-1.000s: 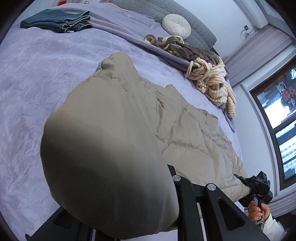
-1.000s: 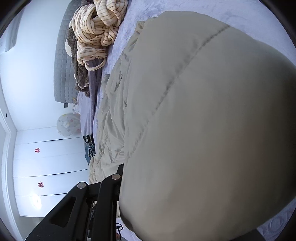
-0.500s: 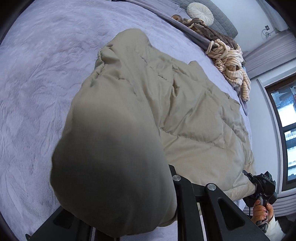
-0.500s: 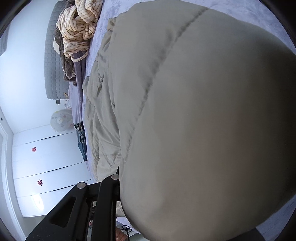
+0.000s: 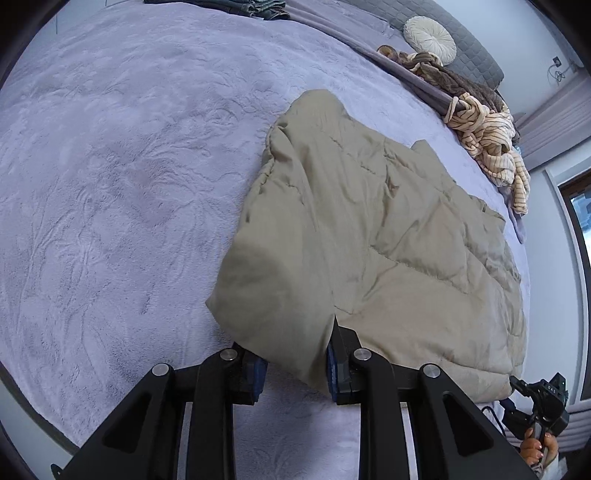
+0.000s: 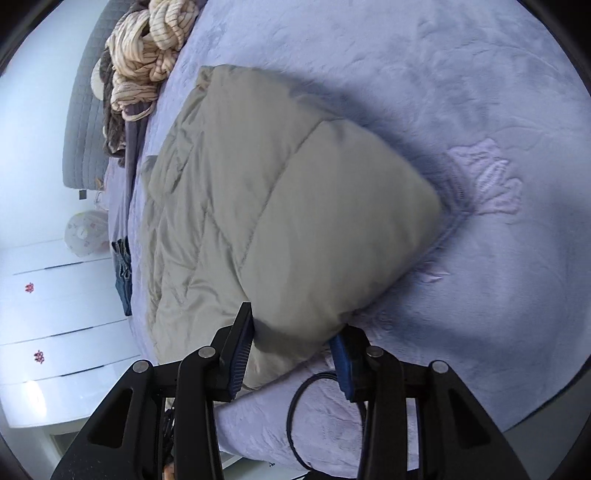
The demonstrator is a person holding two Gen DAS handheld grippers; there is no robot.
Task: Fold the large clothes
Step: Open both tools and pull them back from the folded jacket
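Observation:
A beige quilted coat (image 5: 369, 229) lies folded on the lavender bedspread (image 5: 110, 184). Its near left corner sits between the pads of my left gripper (image 5: 295, 362), whose jaws are opening; the cloth hangs loose there, no longer pinched. In the right wrist view the coat's (image 6: 277, 206) other near corner bulges between the pads of my right gripper (image 6: 291, 350), whose jaws are also opening and let the padding spread. The right gripper (image 5: 539, 398), held by a hand, also shows at the coat's far lower corner in the left wrist view.
A striped cream garment (image 5: 491, 147) and a brown one (image 5: 443, 70) are heaped near the grey headboard (image 5: 469, 48), beside a round cushion (image 5: 430, 38). Folded jeans (image 5: 236, 5) lie at the far edge. White drawers (image 6: 55, 314) stand past the bed. A black cable (image 6: 306, 406) loops below the right gripper.
The coat corners that filled both views have dropped onto the bed. Both pairs of jaws have spread, and their blue pads now show.

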